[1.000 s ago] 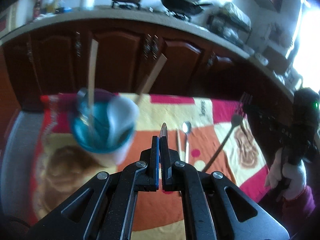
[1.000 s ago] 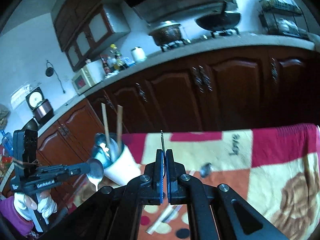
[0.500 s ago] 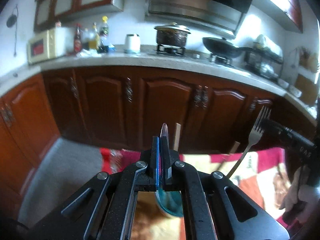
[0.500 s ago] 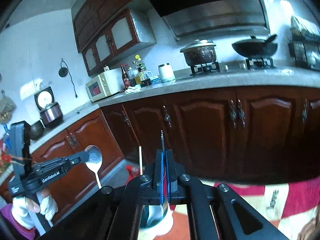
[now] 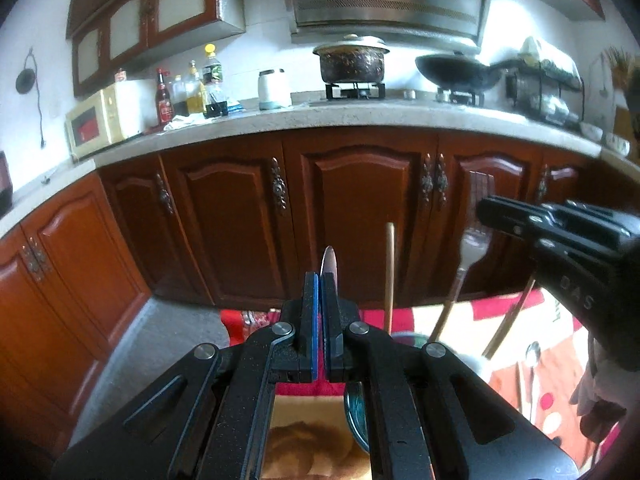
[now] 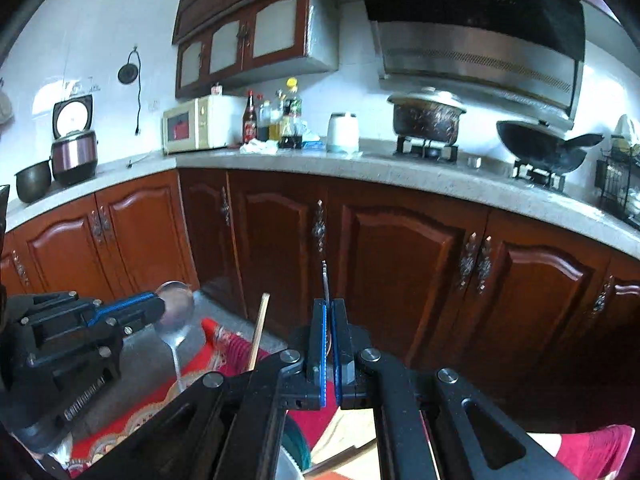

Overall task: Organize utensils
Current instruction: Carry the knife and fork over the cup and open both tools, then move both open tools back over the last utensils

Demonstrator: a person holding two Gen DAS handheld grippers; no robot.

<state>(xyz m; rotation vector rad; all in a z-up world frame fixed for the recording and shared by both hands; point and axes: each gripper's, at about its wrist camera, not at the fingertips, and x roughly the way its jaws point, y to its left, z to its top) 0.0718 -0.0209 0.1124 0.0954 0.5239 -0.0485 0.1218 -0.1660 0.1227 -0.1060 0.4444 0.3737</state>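
Gripping, left gripper (image 5: 322,276): jaws closed on a spoon (image 6: 174,312), bowl upward, handle hanging down.
Right gripper (image 6: 329,304): jaws pressed on a fork (image 5: 474,240), tines up, seen edge-on in its own view.
Cup (image 5: 356,412): blue-lined, just below both grippers, partly hidden; chopsticks (image 5: 389,276) stand in it.
Second spoon (image 5: 531,364): lying on the cloth.
Surface: patterned red, cream and orange cloth (image 5: 556,392).
Room: dark wood cabinets (image 5: 360,216), grey counter (image 6: 400,170), pot (image 5: 351,62), wok (image 6: 544,146), microwave (image 6: 196,122).
Pose: both grippers raised, held near level, facing the cabinets.
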